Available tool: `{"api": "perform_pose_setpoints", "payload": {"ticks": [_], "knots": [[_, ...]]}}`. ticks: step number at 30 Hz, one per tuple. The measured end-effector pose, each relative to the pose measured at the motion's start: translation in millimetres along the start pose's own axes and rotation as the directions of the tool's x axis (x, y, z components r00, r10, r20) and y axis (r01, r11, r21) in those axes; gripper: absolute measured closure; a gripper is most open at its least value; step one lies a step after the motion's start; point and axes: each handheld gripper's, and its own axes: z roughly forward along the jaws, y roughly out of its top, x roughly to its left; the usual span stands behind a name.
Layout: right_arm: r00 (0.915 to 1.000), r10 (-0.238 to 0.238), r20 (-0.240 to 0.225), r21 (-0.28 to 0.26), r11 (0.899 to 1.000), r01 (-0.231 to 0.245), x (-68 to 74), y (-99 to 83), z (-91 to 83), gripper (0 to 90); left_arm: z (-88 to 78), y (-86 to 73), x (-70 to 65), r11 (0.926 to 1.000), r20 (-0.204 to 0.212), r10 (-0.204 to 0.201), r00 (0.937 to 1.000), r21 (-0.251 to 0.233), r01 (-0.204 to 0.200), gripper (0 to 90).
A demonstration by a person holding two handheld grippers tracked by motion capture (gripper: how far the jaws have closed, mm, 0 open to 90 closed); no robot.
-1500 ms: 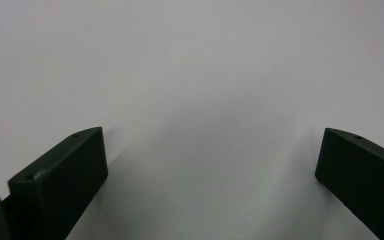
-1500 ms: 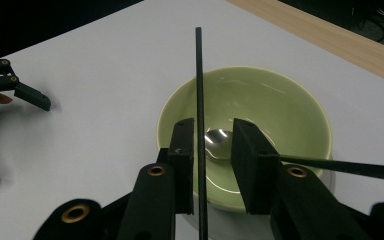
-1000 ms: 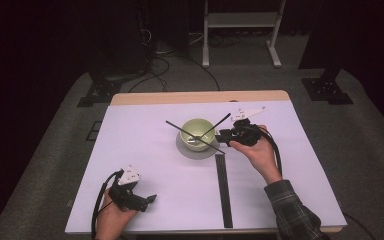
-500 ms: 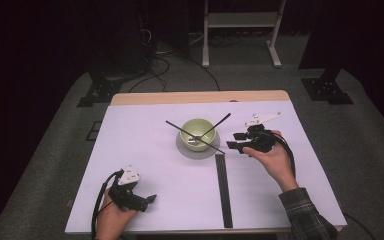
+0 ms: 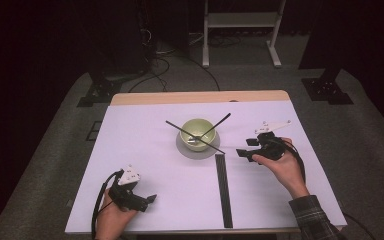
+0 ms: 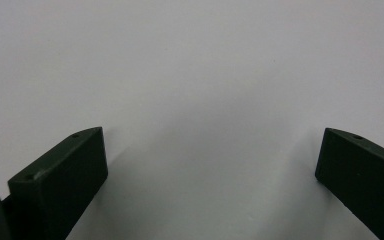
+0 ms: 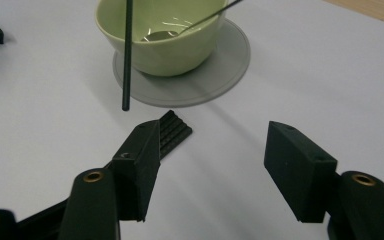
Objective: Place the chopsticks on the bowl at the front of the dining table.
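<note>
A pale green bowl [image 5: 198,130] stands on a grey saucer [image 5: 206,151] at mid-table. A long black stick [image 5: 180,129] lies across its rim, and a thinner stick [image 5: 221,121] leans out to the back right. In the right gripper view the bowl [image 7: 162,47] and the black stick [image 7: 126,60] are just ahead of the jaws. My right gripper [image 5: 244,148] [image 7: 214,135] is right of the saucer; its jaws have just been opening and nothing is between them. My left gripper [image 5: 150,199] [image 6: 211,137] rests open at the front left over bare table.
A long black strip [image 5: 223,190] lies on the white table [image 5: 145,150] from the saucer toward the front edge; its end [image 7: 174,131] sits by my right gripper's left jaw. A wooden band [image 5: 200,97] edges the far side, with stands and cables beyond.
My right gripper has drawn back from the bowl's right side, moving right and toward the front, and its jaws have spread. The left gripper has stayed put.
</note>
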Motion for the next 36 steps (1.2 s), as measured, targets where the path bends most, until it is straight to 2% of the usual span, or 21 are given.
{"api": "perform_pose_setpoints", "payload": {"ticks": [7, 26, 36], "knots": [[0.9998, -0.004, 0.018, 0.008, 1.0, 0.003, 2.1, -11.1, -1.2, 24.1, 0.0, 0.0, 0.0, 1.0, 0.0, 0.0, 1.0, 0.0, 0.0, 0.0], [0.9998, 0.014, 0.013, 0.041, 0.999, -0.015, 7.4, -36.8, -1.1, 18.2, 0.1, 0.0, -0.1, 1.0, -0.001, 0.0, 1.0, -0.002, 0.0, 0.0], [1.0, -0.003, -0.002, 0.051, 0.999, 0.004, 18.0, -45.2, -0.9, 18.2, 0.1, 0.0, -0.2, 1.0, -0.001, -0.001, 1.0, -0.003, 0.001, 0.0]]}}
